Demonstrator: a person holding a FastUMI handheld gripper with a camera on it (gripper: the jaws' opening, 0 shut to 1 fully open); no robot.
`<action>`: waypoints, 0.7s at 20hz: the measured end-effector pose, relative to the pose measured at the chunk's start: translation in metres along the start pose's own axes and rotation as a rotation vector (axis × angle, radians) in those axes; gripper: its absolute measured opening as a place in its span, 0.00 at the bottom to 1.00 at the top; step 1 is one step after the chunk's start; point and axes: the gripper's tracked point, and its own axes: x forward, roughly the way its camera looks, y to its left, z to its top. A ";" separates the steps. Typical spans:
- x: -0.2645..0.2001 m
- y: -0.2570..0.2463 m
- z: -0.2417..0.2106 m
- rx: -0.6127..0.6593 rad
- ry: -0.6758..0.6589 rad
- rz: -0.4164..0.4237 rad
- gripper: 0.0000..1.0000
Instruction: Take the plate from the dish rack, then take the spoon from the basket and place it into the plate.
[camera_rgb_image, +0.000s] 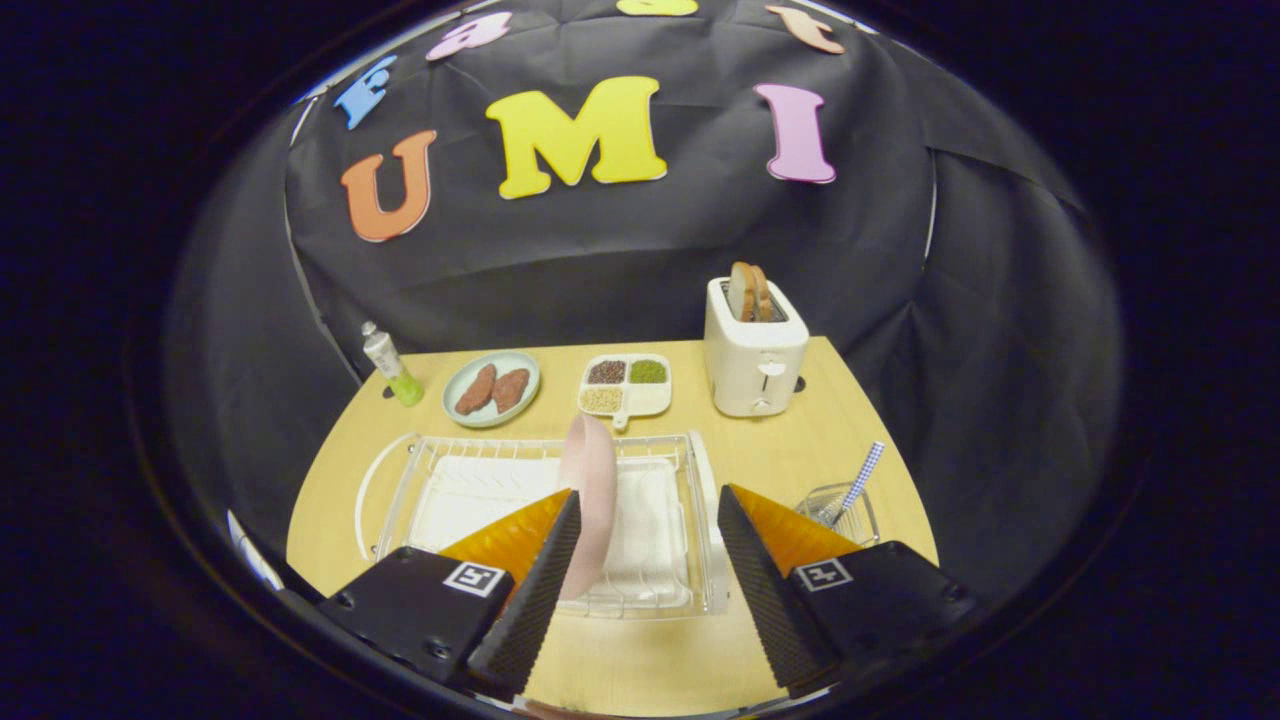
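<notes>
The step in hand is to take the pale pink round plate, which stands upright on its edge in the white wire dish rack, about in the middle of that rack over its white tray. The gripper has its fingers spread wide and holds nothing; the plate's rim shows just beside the left finger, partly behind it, so I cannot tell whether they touch. To do this step well, I think the gripper should shift a little to the left, so that the thin rim comes between both fingers, then close on the upper part of the rim and lift straight up, out of the rack's wires (a tilted pull may catch the plate on them). The spoon with the blue-and-white checked handle waits in the small clear wire basket just to the right of the dish rack. Beyond the rack stand a white toaster with bread slices and a white divided tray of grains.
</notes>
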 end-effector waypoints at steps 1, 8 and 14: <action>0.008 0.006 0.004 -0.015 0.019 -0.007 0.88; 0.049 0.011 0.015 -0.122 0.198 -0.213 0.67; 0.065 0.020 -0.006 -0.133 0.383 -0.236 0.36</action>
